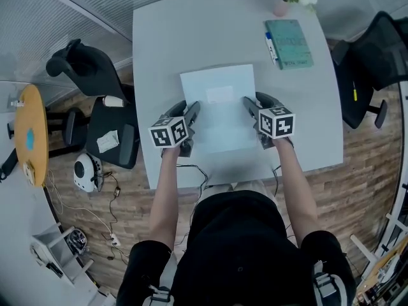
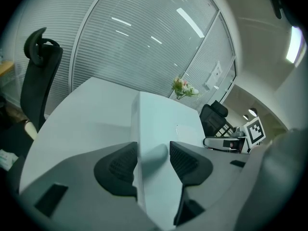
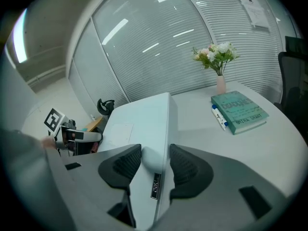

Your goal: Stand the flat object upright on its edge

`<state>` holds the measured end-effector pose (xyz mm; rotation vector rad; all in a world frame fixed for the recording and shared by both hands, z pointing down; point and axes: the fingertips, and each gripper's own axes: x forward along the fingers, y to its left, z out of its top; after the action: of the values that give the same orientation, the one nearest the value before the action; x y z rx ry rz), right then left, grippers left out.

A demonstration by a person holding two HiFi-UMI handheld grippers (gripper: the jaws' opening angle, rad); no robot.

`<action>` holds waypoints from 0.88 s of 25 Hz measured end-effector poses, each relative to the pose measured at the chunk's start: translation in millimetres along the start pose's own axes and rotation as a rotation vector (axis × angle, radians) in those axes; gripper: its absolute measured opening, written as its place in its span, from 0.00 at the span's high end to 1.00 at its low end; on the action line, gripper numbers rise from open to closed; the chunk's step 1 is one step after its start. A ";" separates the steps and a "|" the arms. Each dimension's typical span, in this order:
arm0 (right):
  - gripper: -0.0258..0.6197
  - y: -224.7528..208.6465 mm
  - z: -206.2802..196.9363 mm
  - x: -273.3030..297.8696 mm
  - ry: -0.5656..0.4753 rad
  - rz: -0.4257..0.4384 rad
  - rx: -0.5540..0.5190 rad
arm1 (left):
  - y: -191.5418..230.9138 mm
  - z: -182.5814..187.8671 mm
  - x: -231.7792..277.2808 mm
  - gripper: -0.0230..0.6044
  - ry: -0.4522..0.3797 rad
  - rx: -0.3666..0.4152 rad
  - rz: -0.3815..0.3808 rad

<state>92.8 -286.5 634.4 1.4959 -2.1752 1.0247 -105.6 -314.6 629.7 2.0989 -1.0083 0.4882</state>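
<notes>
The lifting step is under way: the person is holding the flat white device (image 1: pixel 220 110), which may be a closed laptop, over the middle of the table (image 1: pixel 166 56). It is lying close to level and, judging by the shadows falling beside it, seems to be riding just clear of the tabletop. The left gripper (image 2: pixel 153 158) is straddling the device's left side edge, its jaws closed onto that edge with one pad against the outer wall and the other bearing on the top face. The right gripper (image 3: pixel 155 160) is doing the same on the right side edge, clamping just ahead of a small port (image 3: pixel 155 186) in that wall. The next move is probably calling for both hands to be rotating together, so that one long edge is coming down onto the table's middle while the opposite edge is rising, with the grip staying firm enough that the smooth slab is not sliding. At the table's far edge a small pink vase (image 3: pixel 220 84) is holding white and pinkish flowers (image 3: pixel 217 53). A teal book (image 1: pixel 290 43) is lying near the table's far right corner with a pen (image 1: pixel 271 46) just beside it.
</notes>
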 end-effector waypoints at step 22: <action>0.72 32.7 51.3 -44.0 -0.074 0.075 -0.167 | -32.7 40.4 -58.8 0.61 -0.158 0.057 0.043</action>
<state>88.4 -286.0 559.5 1.4076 -2.3208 0.7986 -115.5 -302.2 552.9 2.1978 -1.1434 0.3810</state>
